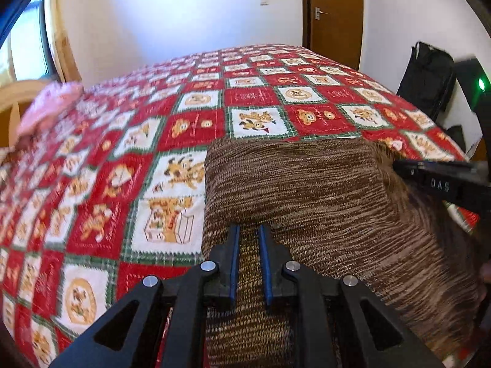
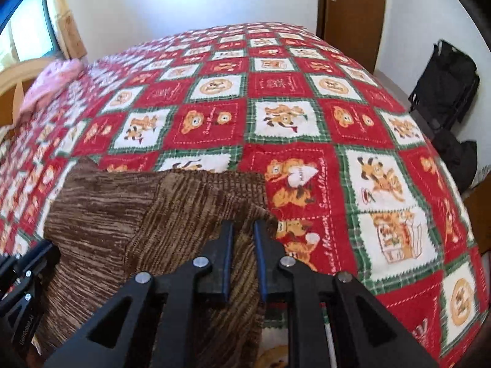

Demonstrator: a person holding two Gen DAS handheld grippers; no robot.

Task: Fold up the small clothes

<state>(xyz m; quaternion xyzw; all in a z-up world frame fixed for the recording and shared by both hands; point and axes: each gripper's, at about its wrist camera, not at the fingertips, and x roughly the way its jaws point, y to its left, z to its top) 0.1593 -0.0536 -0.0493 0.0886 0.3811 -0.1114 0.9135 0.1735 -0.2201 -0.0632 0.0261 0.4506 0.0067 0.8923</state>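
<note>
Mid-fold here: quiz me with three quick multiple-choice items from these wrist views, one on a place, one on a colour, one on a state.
1. Where does the pink cloth lie?
A. at the far left edge of the bed
B. on the black bag
C. between the left gripper's fingers

2. What colour is the knit garment being folded?
A. plain white
B. brown, mottled
C. blue

3. What is the state of the door beyond the bed?
A. wide open
B. taken off
C. closed

Answers: 1 A, it sits by the wooden frame on the left of the patterned bedspread; 2 B, brown streaked yarn shows in both views, with the cloth between the fingers of the left gripper and the right gripper; 3 C, the brown panel fills its frame, handle showing.
</note>
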